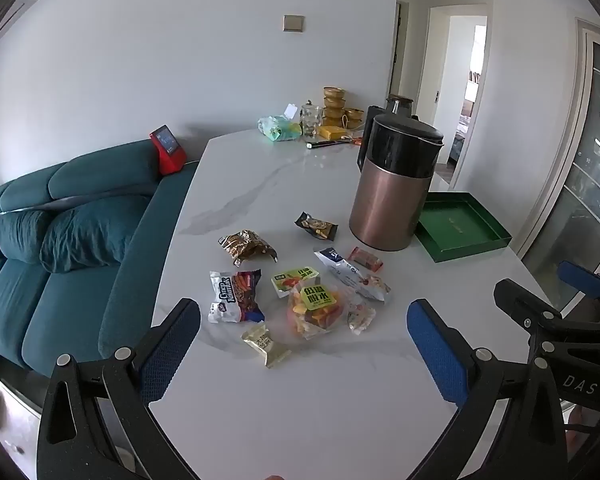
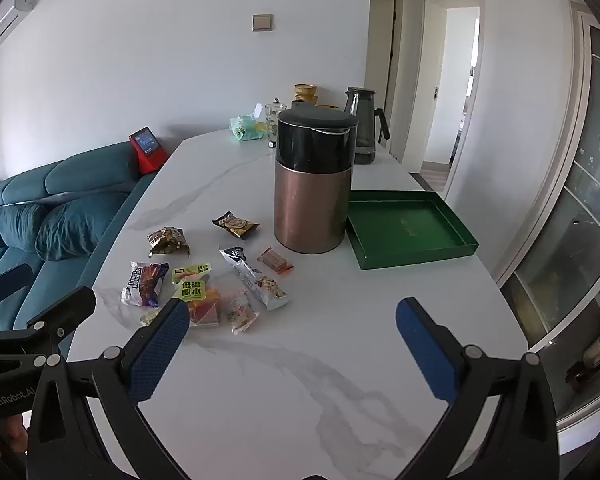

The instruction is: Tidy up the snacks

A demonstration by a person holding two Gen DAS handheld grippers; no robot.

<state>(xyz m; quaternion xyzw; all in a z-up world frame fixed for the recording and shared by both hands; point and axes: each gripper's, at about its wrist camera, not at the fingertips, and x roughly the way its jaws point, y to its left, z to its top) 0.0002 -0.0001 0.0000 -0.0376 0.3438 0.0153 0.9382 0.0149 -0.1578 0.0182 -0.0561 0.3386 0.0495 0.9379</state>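
My left tongs (image 1: pixel 303 334) and right tongs (image 2: pixel 292 326) hang wide apart and empty above the white marble table (image 2: pixel 300 380); small wrapped snack packets (image 1: pixel 300 284) lie scattered beside the green tray (image 2: pixel 408 228).

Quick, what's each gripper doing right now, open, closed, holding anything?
Left gripper: open wide, holding nothing, above the table.
Right gripper: open wide, holding nothing, above the table.
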